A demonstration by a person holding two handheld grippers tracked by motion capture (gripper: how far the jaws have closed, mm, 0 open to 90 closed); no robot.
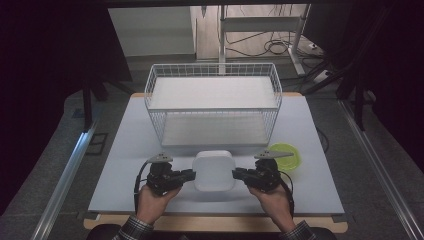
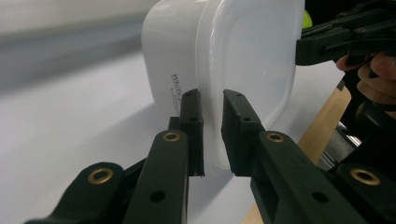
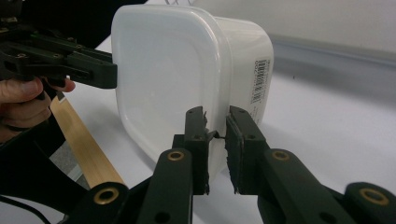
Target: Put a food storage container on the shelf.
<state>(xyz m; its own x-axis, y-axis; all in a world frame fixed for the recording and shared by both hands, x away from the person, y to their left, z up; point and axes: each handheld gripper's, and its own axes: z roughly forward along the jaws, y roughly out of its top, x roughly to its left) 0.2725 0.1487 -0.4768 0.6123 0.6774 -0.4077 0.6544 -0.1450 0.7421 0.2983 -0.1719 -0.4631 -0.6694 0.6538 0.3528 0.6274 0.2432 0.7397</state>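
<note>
A white plastic container with a lid (image 1: pixel 214 170) rests on the pale table between my two grippers. My left gripper (image 1: pixel 190 175) is shut on the rim of its left side; in the left gripper view the two jaws pinch the lid's edge (image 2: pixel 213 135) and the container (image 2: pixel 224 60) fills the frame beyond. My right gripper (image 1: pixel 237 174) is shut on the rim of the right side, its jaws clamped on the edge (image 3: pixel 217 135) of the container (image 3: pixel 187 70). Each gripper view also shows the other gripper farther off.
A white wire basket rack (image 1: pixel 213 102) with two shelves stands just behind the container. A yellow-green bowl (image 1: pixel 286 155) sits on the table right of my right gripper. The table's wooden front edge (image 1: pixel 215 223) runs close under the hands.
</note>
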